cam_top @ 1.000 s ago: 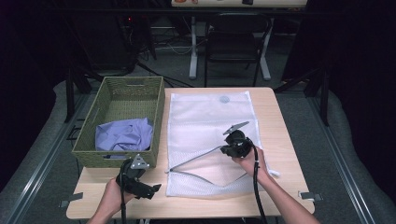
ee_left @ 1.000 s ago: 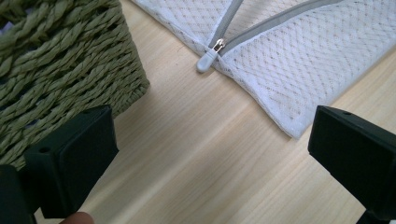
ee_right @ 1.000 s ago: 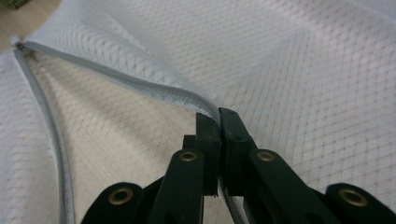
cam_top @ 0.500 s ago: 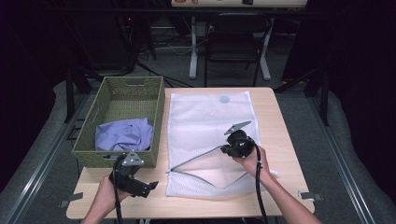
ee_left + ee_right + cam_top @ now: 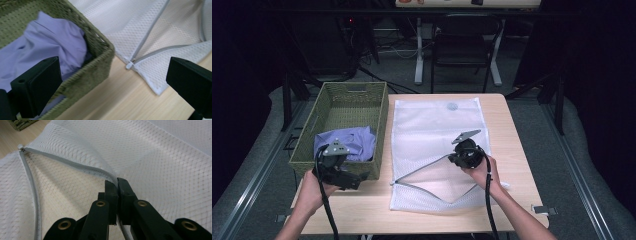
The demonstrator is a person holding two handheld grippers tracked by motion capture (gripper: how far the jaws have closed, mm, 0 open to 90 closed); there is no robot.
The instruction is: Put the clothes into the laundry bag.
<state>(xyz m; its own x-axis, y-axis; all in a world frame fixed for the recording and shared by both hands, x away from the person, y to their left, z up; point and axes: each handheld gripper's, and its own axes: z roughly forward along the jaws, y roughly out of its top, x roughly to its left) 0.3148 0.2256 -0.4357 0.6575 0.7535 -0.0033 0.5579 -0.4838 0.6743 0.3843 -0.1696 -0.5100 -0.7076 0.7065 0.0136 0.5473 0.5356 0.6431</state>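
Observation:
A white mesh bag [image 5: 437, 125] lies flat on the wooden table [image 5: 507, 125], its zipper open across the near part. My right gripper [image 5: 454, 160] is shut on the upper zipper edge [image 5: 75, 165] and holds it a little off the lower layer, so the mouth gapes; the right gripper [image 5: 117, 184] pinches that edge at its tip. A purple cloth [image 5: 349, 141] lies crumpled in the green woven basket [image 5: 342, 100] at the left. My left gripper [image 5: 354, 180] hovers open at the basket's near right corner [image 5: 100, 65], its jaws wide apart with nothing between them. The zipper pull [image 5: 128, 65] rests just past that corner.
The basket's near wall [image 5: 302, 162] stands right in front of the left hand. Bare table wood [image 5: 362, 215] runs along the near edge and to the right of the bag. A black chair [image 5: 459, 45] and stands lie beyond the far edge.
My left gripper has risen and shifted toward the basket's near corner. The right gripper and the bag's lifted edge have stayed put.

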